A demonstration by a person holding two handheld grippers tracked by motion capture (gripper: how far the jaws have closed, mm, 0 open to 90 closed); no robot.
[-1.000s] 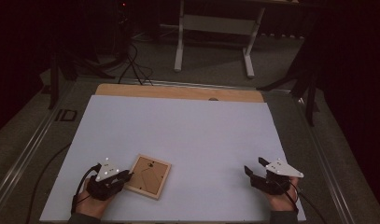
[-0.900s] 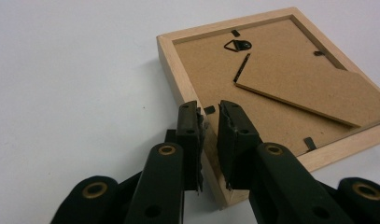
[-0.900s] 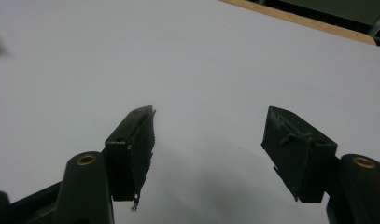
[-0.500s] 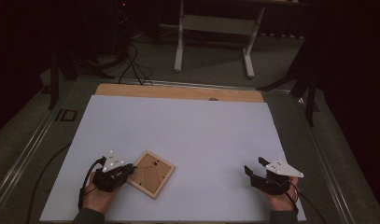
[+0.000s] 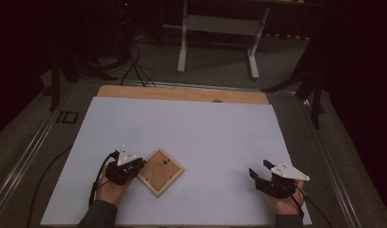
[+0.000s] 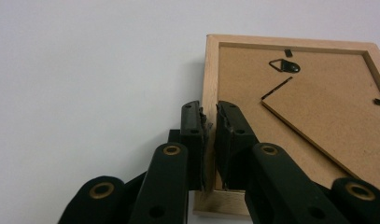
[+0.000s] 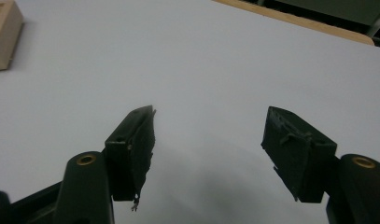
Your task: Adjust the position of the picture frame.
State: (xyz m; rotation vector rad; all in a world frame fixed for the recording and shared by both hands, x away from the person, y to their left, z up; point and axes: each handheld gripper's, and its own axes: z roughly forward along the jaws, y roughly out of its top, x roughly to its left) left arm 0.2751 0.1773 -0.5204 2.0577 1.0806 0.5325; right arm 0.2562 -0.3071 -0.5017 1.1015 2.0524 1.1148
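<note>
High view: I have the wooden picture frame (image 5: 160, 171) lying back-side up on the white table cover (image 5: 191, 128), near my front edge and left of centre, turned so its corners point like a diamond. My left gripper (image 5: 134, 167) sits at the frame's left edge. In the left gripper view I can see its jaws clenched on the frame's wooden rail (image 6: 209, 93), one pad on the outer side and one on the inner, over the brown backing board (image 6: 290, 107). The jaws have just been closing a little with that rail between them. The backing shows a small black hanger (image 6: 285, 65) near the top rail and a folded stand flap (image 6: 327, 121).

My right gripper (image 5: 258, 176) rests on the cover well apart from the frame, toward the right front corner. In the right gripper view its jaws stand wide and released above bare cover, with a corner of the frame at the far left.
</note>
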